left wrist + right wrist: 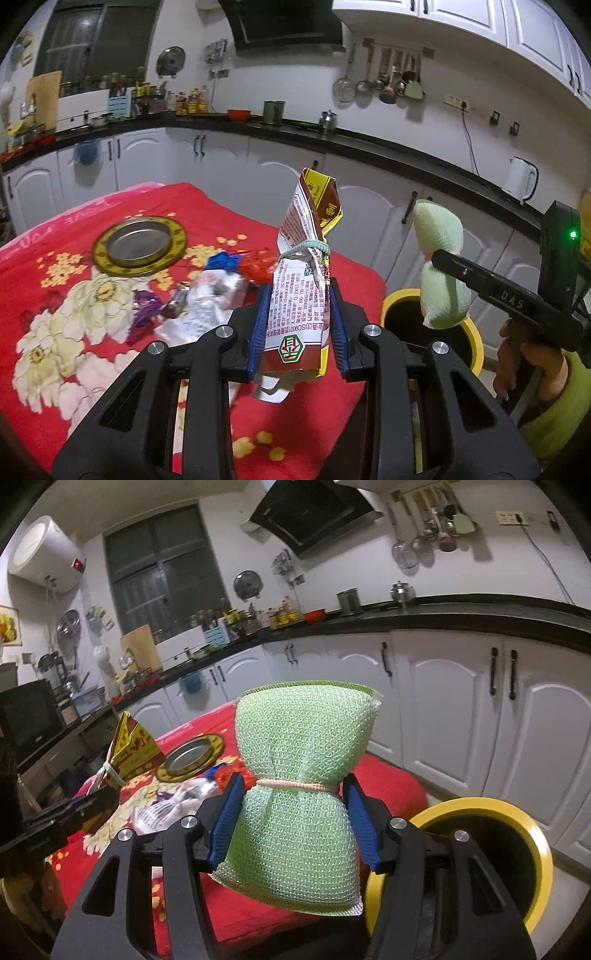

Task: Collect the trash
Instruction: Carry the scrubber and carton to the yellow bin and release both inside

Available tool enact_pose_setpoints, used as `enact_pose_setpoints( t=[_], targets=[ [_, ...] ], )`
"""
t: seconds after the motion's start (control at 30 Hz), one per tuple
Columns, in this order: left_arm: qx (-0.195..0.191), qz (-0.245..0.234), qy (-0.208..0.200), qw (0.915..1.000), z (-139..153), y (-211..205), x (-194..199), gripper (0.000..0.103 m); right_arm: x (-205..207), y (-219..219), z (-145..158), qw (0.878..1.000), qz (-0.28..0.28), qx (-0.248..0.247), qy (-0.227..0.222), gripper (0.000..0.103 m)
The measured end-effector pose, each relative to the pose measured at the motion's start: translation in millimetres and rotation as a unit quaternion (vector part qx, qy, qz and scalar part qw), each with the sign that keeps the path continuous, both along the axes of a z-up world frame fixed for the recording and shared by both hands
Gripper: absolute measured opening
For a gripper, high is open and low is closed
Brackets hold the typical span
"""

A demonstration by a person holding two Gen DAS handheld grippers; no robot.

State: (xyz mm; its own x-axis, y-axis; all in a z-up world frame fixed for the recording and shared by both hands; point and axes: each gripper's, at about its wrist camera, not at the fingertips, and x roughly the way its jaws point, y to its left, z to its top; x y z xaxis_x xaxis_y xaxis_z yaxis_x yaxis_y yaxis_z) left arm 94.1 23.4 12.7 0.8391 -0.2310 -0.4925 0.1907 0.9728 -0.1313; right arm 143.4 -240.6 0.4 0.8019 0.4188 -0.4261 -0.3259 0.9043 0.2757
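2 grips on: my left gripper (298, 328) pinches the banded snack packet (304, 280) above the red tablecloth (92, 295), my right gripper (291, 821) clamps the green sponge (301, 775) just short of the yellow-rimmed bin (517, 860). More wrappers (207, 302) lie on that cloth, beyond the packet.
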Motion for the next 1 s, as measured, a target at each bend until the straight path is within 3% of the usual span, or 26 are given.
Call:
enact_pose_setpoints(
  t=[0.47, 1.0],
  targets=[
    [0.003, -0.066, 0.026, 0.9975, -22.6, -63.9, 28.3, 0.023, 4.9, -69.8, -15.3, 0.997, -0.075, -0.001, 0.018, 0.053],
    [0.020, -0.143, 0.085, 0.9859, -74.1, -146.2, 60.1, 0.023, 12.8, -143.3, -48.8, 0.988, -0.136, -0.013, 0.068, 0.053]
  ],
)
